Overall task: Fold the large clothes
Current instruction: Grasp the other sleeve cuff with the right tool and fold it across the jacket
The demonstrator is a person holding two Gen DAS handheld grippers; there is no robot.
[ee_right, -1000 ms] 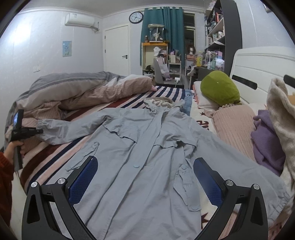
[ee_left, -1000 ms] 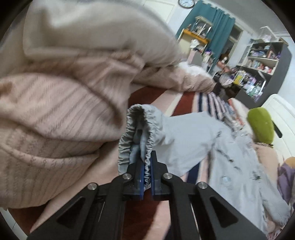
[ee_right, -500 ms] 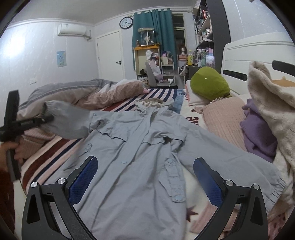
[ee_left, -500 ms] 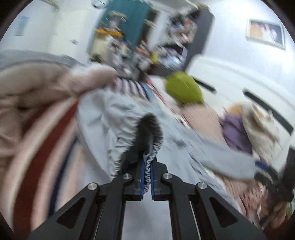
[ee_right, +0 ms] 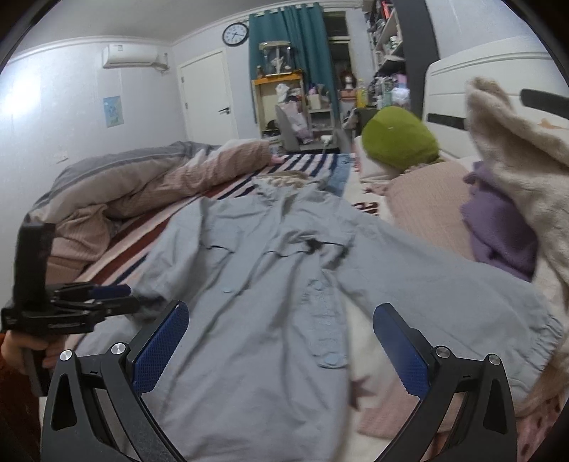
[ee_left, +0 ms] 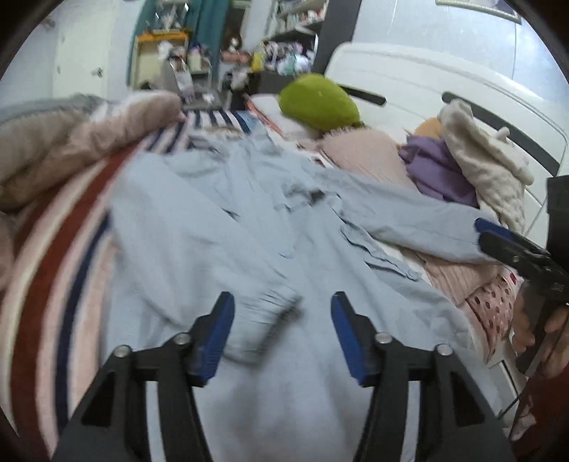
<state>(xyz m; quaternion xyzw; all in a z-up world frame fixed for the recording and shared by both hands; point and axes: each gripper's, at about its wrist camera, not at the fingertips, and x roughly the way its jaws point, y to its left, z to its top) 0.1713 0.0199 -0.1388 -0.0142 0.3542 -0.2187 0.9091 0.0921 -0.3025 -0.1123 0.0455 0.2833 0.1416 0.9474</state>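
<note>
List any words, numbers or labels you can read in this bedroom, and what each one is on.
None can be read.
Wall clock: numerals too small.
Small wall poster: blurred.
Red lettering on the bedding beside the grey jacket: partly hidden, unreadable.
Bottles and boxes on the shelves: too small.

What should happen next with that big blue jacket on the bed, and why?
Probably the right gripper should reach for the far sleeve and grasp its cuff. That sleeve lies stretched out sideways, while the other sleeve is folded across the jacket body, its cuff between the open left gripper fingers.
</note>
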